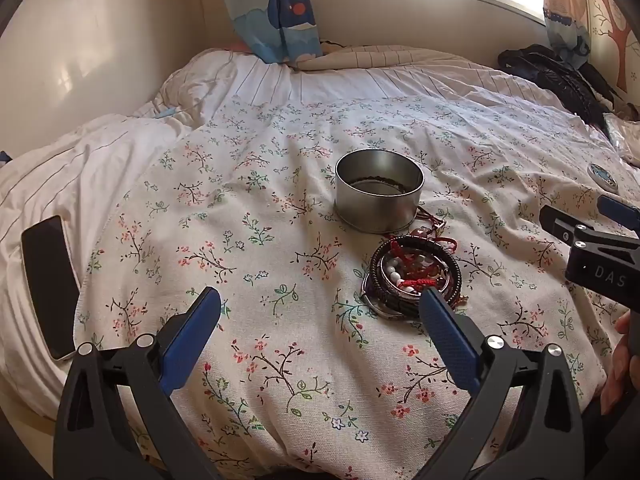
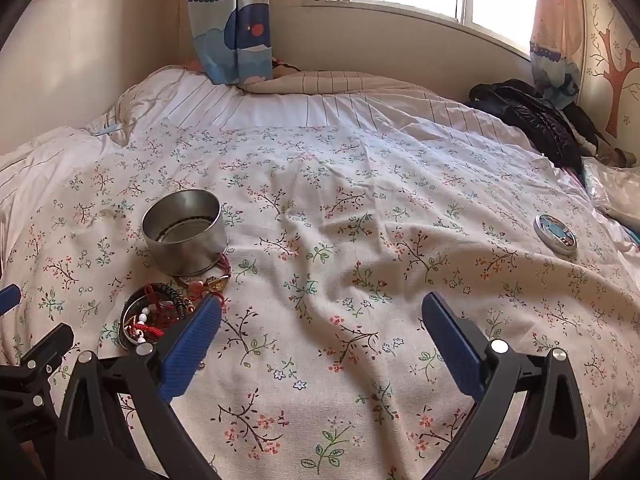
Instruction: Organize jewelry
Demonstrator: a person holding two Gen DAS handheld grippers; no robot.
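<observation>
Both pairs of blue fingers stand wide apart with nothing between them: our left gripper (image 1: 320, 300) and our right gripper (image 2: 322, 306) hover over the floral bedspread (image 1: 280, 352). We see the pile of bracelets (image 1: 414, 276) just beside the open round tin (image 1: 378, 192), a red cord touching its base. Its lid (image 2: 556, 235) lies well apart, a phone (image 1: 50, 284) at the left edge.
</observation>
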